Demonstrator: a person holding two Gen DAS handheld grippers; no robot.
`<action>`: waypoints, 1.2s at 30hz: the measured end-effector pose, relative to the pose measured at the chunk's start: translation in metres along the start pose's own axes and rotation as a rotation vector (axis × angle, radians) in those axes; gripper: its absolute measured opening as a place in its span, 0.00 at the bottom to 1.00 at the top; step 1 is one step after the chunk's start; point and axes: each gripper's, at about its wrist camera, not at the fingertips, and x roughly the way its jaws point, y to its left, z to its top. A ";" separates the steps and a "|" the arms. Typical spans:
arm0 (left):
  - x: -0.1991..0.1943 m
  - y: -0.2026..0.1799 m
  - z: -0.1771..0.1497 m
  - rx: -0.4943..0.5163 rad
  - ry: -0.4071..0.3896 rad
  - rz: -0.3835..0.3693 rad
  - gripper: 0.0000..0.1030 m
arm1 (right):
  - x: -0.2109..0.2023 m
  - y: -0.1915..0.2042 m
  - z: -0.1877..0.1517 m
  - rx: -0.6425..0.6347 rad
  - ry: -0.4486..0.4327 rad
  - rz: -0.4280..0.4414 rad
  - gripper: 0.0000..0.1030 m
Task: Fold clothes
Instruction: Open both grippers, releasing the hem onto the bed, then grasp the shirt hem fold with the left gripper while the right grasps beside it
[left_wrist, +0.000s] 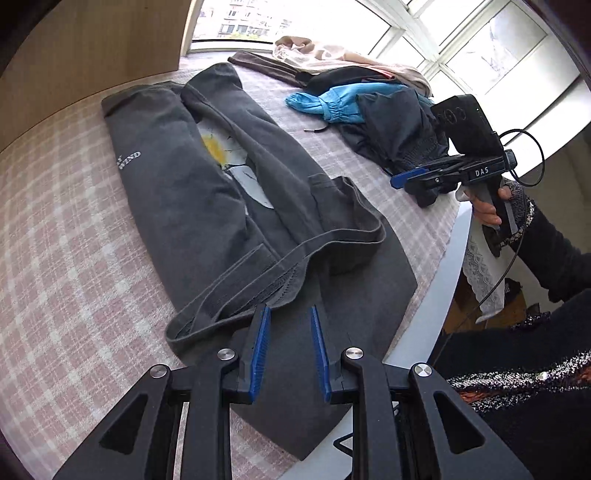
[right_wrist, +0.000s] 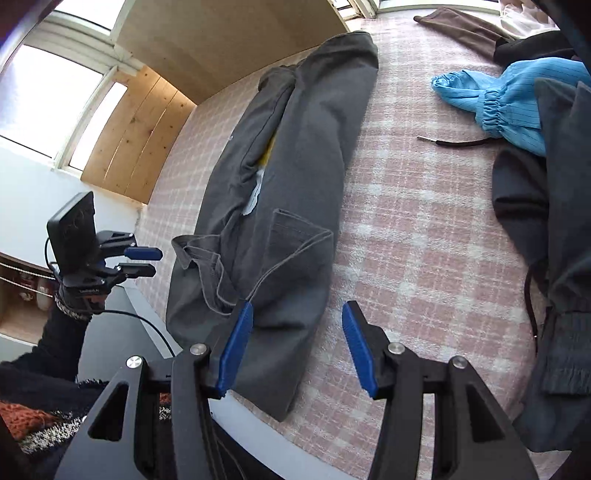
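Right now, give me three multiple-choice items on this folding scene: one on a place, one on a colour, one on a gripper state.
1. Where does the grey T-shirt lie?
A. on the checked cloth
B. on the floor
C. on a chair

2. What colour is the garment with the elastic cuff?
A. red
B. light blue
C. green

3. How is the left gripper?
A. shut on the shirt
B. shut, empty
C. open

Answers: 1 A, the shirt is spread on the pink checked cloth. 2 B, it shows light blue in the pile. 3 C, a gap separates its blue pads with nothing between them.
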 end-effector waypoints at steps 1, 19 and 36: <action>0.006 -0.004 0.007 0.034 0.019 -0.009 0.20 | 0.005 0.003 -0.002 -0.028 0.003 -0.018 0.49; 0.135 -0.037 0.136 0.366 0.292 -0.091 0.20 | 0.038 0.062 -0.004 -0.398 0.025 -0.182 0.49; 0.123 -0.033 0.135 0.409 0.293 0.009 0.29 | 0.057 0.051 0.015 -0.326 0.042 -0.161 0.49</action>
